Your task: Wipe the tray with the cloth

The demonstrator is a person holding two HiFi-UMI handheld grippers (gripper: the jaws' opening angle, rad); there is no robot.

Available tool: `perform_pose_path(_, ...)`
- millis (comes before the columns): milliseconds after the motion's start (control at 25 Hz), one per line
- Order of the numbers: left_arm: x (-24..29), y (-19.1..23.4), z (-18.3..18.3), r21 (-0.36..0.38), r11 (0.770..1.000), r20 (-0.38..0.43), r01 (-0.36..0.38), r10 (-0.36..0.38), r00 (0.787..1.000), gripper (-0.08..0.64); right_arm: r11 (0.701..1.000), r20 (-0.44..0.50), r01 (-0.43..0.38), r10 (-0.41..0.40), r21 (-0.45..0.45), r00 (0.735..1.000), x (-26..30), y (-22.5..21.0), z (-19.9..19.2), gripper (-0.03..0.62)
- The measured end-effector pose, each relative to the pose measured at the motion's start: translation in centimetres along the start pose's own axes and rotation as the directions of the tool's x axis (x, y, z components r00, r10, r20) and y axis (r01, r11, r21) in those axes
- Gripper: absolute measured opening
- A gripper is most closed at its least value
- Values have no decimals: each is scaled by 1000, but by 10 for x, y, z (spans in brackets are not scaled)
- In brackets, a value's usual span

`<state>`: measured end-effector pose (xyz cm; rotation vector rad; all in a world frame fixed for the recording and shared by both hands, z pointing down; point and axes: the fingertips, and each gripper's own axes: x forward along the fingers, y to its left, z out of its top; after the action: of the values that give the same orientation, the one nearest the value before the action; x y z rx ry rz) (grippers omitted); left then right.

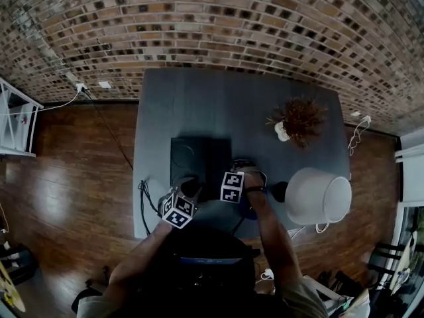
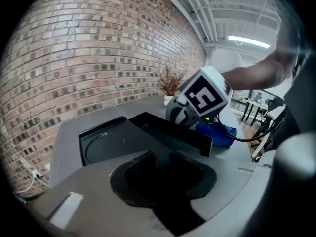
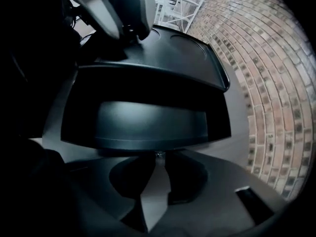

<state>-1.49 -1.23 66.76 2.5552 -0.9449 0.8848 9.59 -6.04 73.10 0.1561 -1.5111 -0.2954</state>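
Tray (image 1: 195,159) — black, with a round recess — lies at the middle of the grey table (image 1: 265,105). Its surface is bare and dark, and no streaks or wet marks can be made out. Cloth (image 2: 217,135), blue and bunched, lies on the table just right of the tray's near corner, beside the right gripper (image 3: 157,156) rather than in it. That gripper's jaws are pressed together, tips at the tray's rim, with nothing seen between them. Left gripper (image 2: 157,171) is at the tray's near-left edge with its jaws part closed. The dark rim appears to run in between the pads, so it reads as a hold on the tray, though black on black makes this hard to confirm. Judgement: wiping not begun — the tray seems to be steadied, the cloth unheld. Left to do: take up the cloth and pass it over the tray's floor and rim. Dried plant (image 1: 301,119) and a white shade (image 1: 318,196) stand well to the right.
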Motion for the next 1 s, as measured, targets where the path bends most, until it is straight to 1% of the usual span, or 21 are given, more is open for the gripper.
perform_pose_path(80, 3, -7, -1, 16, 1000, -5, 13, -13, 1000, 110, 1000, -19, 2, -2, -11, 1000, 3, -3, -6, 74)
perform_pose_path(160, 4, -4, 1, 1, 1000, -4, 4, -4, 1000, 110, 1000, -47, -15, 15, 8, 999, 5, -3, -16, 74)
perform_pose_path(240, 4, -2, 2, -7, 1000, -2, -19, 19, 1000, 110, 997, -64, -36, 40, 67, 997, 5, 5, -31, 74)
perform_pose_path(320, 3, -1, 2, 5, 999, 2, -39, 39, 999, 110, 991, -40, -37, 43, 129, 998, 3, 10, -38, 74)
perform_pose_path(360, 3, -1, 3, 9, 999, 5, -43, 43, 999, 110, 990, -35, -29, 34, 141, 999, 2, 10, -38, 74)
perform_pose_path(480, 2, 1, 4, 11, 999, 12, -44, 44, 999, 110, 993, -52, -8, 14, 118, 999, 4, 6, -38, 74)
perform_pose_path(600, 1, 1, 3, 11, 999, 17, -50, 50, 999, 110, 997, -38, -7, 9, 76, 999, 11, 3, -34, 74)
perform_pose_path(680, 1, 1, 3, 8, 999, 19, -50, 50, 999, 110, 997, -35, 17, -14, 73, 999, 10, 2, -36, 75)
perform_pose_path(720, 1, 0, 3, 9, 999, 20, -49, 49, 999, 110, 995, -57, 50, -45, 84, 997, 8, 0, -41, 82)
perform_pose_path(760, 1, 1, 4, 10, 999, 21, -49, 49, 999, 110, 989, -104, 107, -97, 99, 990, 3, -7, -50, 102)
perform_pose_path(800, 1, 1, 5, 12, 999, 22, -50, 50, 998, 110, 976, -165, 188, -169, 109, 972, -5, -17, -62, 110)
perform_pose_path(840, 1, 2, 5, 10, 999, 23, -53, 52, 998, 110, 952, -225, 282, -250, 120, 942, -17, -29, -74, 109)
perform_pose_path(880, 1, 3, 6, 5, 998, 23, -55, 55, 998, 110, 917, -267, 374, -329, 140, 906, -33, -41, -82, 108)
perform_pose_path(920, 0, 3, 6, -1, 998, 21, -57, 57, 998, 110, 873, -279, 453, -396, 179, 875, -52, -51, -85, 106)
perform_pose_path(960, 1, 2, 5, -6, 998, 19, -59, 59, 998, 110, 826, -258, 508, -449, 246, 855, -75, -57, -82, 106)
perform_pose_path(1000, 1, 2, 6, -8, 998, 18, -60, 60, 998, 110, 775, -206, 533, -492, 340, 846, -100, -59, -75, 106)
